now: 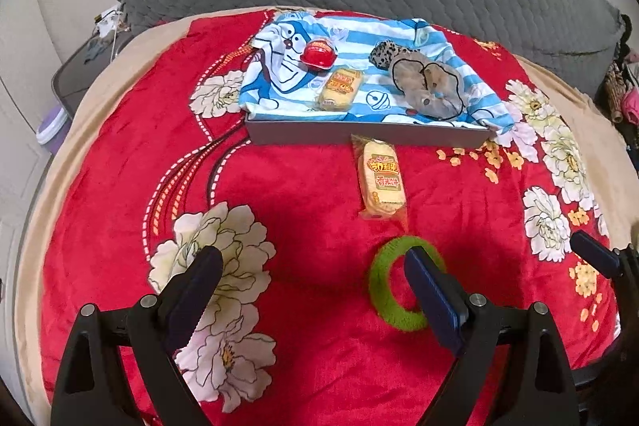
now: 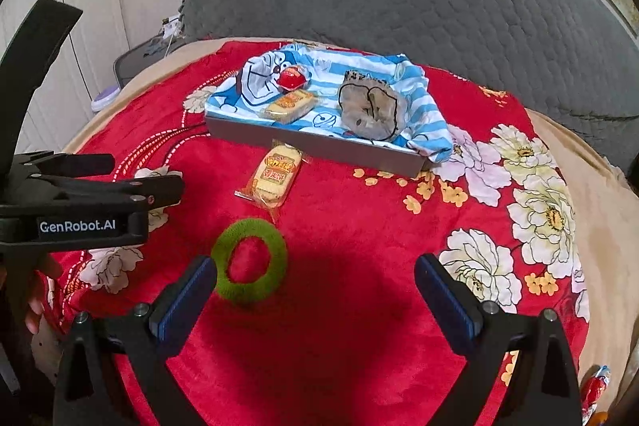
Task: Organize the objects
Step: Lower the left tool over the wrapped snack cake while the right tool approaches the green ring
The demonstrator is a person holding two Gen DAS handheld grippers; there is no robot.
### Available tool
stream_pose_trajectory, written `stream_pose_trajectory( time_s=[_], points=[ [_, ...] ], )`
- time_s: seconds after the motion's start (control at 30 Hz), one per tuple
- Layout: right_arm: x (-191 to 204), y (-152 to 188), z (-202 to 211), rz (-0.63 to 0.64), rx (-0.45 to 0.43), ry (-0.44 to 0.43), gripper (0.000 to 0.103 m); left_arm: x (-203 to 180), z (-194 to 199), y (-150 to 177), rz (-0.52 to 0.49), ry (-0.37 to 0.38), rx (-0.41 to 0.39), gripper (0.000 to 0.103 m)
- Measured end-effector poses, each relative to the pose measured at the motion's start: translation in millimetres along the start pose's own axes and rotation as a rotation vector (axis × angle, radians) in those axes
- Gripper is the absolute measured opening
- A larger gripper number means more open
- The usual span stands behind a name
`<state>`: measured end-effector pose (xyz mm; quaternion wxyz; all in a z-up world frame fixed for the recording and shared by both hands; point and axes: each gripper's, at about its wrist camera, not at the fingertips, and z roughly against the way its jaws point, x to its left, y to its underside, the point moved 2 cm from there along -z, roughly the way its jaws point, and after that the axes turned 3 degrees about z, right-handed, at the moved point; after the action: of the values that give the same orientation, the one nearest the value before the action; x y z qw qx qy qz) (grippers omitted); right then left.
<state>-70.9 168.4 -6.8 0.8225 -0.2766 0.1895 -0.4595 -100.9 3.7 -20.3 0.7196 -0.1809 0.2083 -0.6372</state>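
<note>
Bright even light, soft shadows, strong fisheye edge distortion.

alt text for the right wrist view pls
Open right tongs hover over a red floral blanket, near a green ring and a yellow snack packet. Behind, a cloth-lined tray holds another snack packet, a red item and a grey pouch.

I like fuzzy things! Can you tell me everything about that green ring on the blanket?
The green ring looks fuzzy, like knitted yarn or plush, with a round hole showing the red blanket through it. It lies flat on the blanket, just short of the yellow snack packet, apparently not touching. No gripper holds it.
</note>
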Motion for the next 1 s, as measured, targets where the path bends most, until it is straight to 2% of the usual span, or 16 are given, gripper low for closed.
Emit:
stream_pose_trajectory(
  time_s=[0.53, 1.0],
  points=[
    [-3, -4, -53, -0.015, 0.102, 0.007, 0.099, -10, -49, -18, -0.029, 0.014, 0.045, 0.093],
    [5, -3, -78, 0.029, 0.153, -0.016, 0.087, -33, -87, -36, -0.048, 0.034, 0.074, 0.093]
  ],
)
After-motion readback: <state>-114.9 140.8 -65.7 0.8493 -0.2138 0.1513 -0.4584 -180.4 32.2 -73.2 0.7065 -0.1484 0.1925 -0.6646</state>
